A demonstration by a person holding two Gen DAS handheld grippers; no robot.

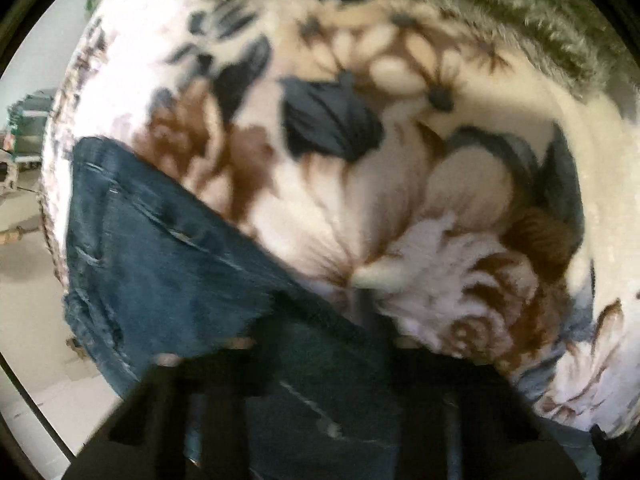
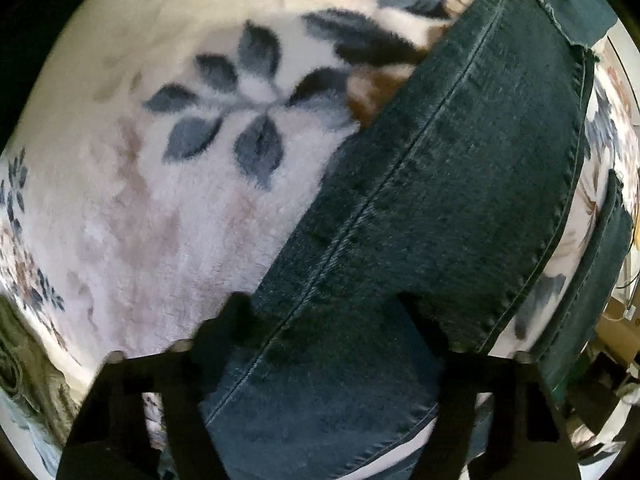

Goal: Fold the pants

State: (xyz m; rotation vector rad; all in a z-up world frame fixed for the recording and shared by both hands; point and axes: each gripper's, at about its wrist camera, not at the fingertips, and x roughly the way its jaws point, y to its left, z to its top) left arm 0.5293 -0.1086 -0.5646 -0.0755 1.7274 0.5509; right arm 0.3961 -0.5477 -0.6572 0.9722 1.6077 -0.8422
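Note:
Dark blue denim pants (image 1: 160,256) lie on a floral fleece blanket (image 1: 400,184). In the left wrist view the waist end, with pocket stitching, runs from the left edge down between my left gripper's (image 1: 320,320) black fingers (image 1: 256,332), which stand apart over the denim. In the right wrist view a pant leg (image 2: 440,184) with a long seam runs from the upper right down between my right gripper's (image 2: 324,308) fingers (image 2: 236,312). These are spread wide with the denim in the gap. Neither gripper visibly pinches the cloth.
A grey-green shaggy cover (image 1: 480,4) lies along the far edge of the blanket. Floor and furniture (image 1: 28,132) show beyond the bed's left side. A second strip of denim (image 2: 592,280) lies at the right, near the bed's edge.

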